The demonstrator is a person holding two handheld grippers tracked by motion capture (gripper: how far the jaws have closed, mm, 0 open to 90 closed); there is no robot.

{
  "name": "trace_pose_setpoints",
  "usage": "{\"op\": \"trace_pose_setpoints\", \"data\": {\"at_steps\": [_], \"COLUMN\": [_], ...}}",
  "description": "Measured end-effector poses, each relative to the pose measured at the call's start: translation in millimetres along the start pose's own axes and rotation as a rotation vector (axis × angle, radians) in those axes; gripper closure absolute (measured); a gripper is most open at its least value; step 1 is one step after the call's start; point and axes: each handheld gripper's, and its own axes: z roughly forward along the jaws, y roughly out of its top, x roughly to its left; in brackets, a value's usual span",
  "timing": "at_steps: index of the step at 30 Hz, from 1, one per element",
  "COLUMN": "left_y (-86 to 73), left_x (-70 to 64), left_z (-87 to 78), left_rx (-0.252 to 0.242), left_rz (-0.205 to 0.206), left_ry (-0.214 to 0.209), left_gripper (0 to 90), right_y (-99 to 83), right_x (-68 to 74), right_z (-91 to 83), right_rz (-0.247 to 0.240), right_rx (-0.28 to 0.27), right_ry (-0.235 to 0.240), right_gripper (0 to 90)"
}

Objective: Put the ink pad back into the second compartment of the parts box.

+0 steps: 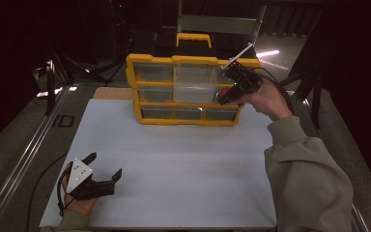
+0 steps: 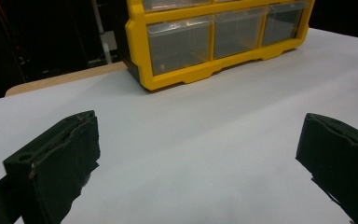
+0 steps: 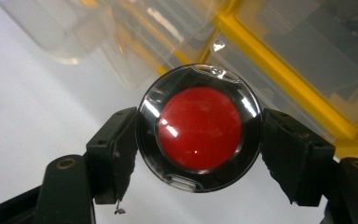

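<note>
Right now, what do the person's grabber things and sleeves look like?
Both are black two-jaw tools with chunky, blocky pads. The left gripper carries a pale grey three-cornered plate dotted with small holes and trails a thin black cable. The right gripper has a similar plate and a black cable too. The person wears loose beige-grey sleeves.

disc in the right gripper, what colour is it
Red in the middle with a shiny black rim; the disc shows best in the right gripper view.
</note>
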Motion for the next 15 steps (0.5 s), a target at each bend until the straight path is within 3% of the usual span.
{"op": "trace_pose_setpoints", "data": {"at_steps": [15], "left_y": [0.0], "left_x": [0.1], "left_z": [-0.3], "left_rx": [0.000], "left_rz": [-0.001], "left_ry": [-0.002], "left_gripper": [0.0], "right_y": [13.6], "right_x": [-6.6], "right_z": [-15.8], "right_rz": [0.016], "right_rx": [-0.013], "right_ry": [0.006], "right_gripper": [29.7]}}
